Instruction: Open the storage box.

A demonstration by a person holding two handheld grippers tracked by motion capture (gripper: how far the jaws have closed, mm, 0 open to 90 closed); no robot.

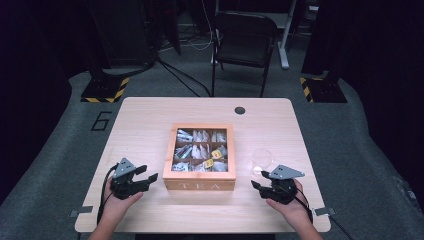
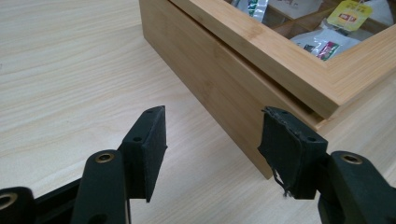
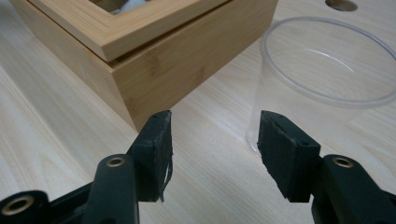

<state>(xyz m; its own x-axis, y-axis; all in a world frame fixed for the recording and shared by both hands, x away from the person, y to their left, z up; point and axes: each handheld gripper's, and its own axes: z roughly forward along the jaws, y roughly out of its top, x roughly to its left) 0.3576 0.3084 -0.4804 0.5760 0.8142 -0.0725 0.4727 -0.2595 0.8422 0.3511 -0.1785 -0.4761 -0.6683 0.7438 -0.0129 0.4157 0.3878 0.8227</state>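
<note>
A wooden tea box (image 1: 200,160) sits mid-desk (image 1: 145,120), its compartments filled with sachets. The left gripper (image 1: 145,180) hovers just left of the box's near-left corner, fingers (image 2: 149,144) spread with nothing between them. The right gripper (image 1: 259,184) waits near the box's near-right corner, fingers (image 3: 156,149) spread and empty, a clear plastic cup (image 1: 261,160) just beyond it.

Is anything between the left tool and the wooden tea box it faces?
Nothing visible. The left tool is open beside the tea box's near corner, with bare table between its jaws. The clear cup stands on the box's other side, by the right tool.
</note>
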